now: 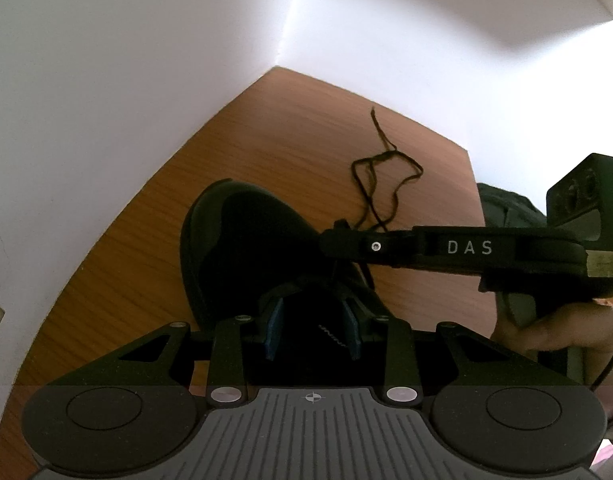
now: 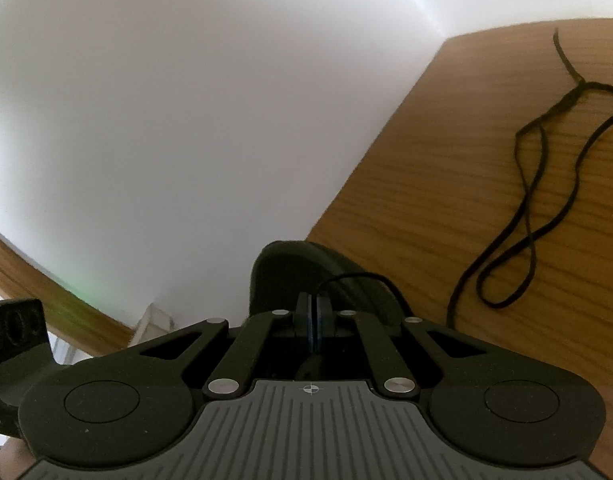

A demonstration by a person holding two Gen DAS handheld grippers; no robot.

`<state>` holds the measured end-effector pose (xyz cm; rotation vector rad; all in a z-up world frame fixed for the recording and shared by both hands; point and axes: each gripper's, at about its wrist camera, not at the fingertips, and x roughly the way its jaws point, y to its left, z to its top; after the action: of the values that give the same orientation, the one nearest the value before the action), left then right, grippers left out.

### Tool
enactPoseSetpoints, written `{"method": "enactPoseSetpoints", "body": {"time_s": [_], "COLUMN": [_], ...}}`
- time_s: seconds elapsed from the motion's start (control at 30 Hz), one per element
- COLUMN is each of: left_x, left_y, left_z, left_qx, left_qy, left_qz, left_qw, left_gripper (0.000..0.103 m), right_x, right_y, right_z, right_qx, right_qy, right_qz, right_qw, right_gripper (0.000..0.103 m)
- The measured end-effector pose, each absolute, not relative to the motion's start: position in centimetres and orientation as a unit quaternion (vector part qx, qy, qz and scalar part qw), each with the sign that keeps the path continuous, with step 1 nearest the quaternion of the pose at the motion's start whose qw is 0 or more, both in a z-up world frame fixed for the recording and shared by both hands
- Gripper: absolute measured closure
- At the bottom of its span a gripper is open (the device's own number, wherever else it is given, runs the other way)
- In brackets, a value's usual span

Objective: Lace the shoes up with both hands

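Note:
A black shoe [image 1: 242,240] lies on the wooden table [image 1: 286,128], toe pointing away from me. My left gripper [image 1: 313,328] has its blue pads either side of the shoe's dark upper near the opening and seems closed on it. From the right, my right gripper [image 1: 334,240] reaches over the lacing area. In the right wrist view my right gripper [image 2: 314,316] has its pads pressed together on a thin black lace that arcs off to the right. The rest of the lace [image 2: 526,200] lies in loose loops on the table, also seen as the lace [image 1: 386,184] beyond the shoe [image 2: 282,272].
White walls meet in a corner just behind the table [image 2: 446,160]. The table's edge runs down the right side of the left wrist view. A person's hand [image 1: 566,328] holds the right gripper there. Part of the left gripper's body [image 2: 10,332] shows at lower left.

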<state>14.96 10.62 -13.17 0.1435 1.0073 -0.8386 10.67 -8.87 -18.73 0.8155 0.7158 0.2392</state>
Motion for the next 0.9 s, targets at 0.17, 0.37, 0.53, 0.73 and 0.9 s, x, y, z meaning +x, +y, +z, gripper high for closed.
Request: {"method": "enactPoseSetpoints", "body": {"time_s": [0.17,0.37,0.53,0.73,0.9], "left_x": [15.10,15.21,15.28,15.27,15.24], "left_y": [10.63,10.70,10.75,10.75,10.73], "left_z": [-13.23,-13.30,-13.31,-13.30,-13.26], "left_qx": [0.065,0.064,0.063,0.063,0.061], "left_qy": [0.468,0.468,0.469,0.469,0.469], "left_qz": [-0.392,-0.393,-0.394,-0.393,-0.393], "left_qw": [0.790,0.789,0.788,0.788,0.789], "left_gripper": [0.068,0.068,0.068,0.068,0.068], "right_x": [10.65,10.66,10.57,10.42,10.75], "right_y": [-8.62,-8.50,-8.18,-8.03,-7.96], "right_z": [-18.60,-18.58,-18.33,-18.12,-17.86], "right_qx": [0.381,0.382,0.375,0.366,0.357], "right_qy": [0.344,0.348,0.350,0.349,0.339], "right_qz": [0.110,0.111,0.112,0.104,0.099], "right_qw": [0.851,0.849,0.851,0.856,0.865], "right_gripper": [0.099,0.099,0.099,0.099,0.099]}}
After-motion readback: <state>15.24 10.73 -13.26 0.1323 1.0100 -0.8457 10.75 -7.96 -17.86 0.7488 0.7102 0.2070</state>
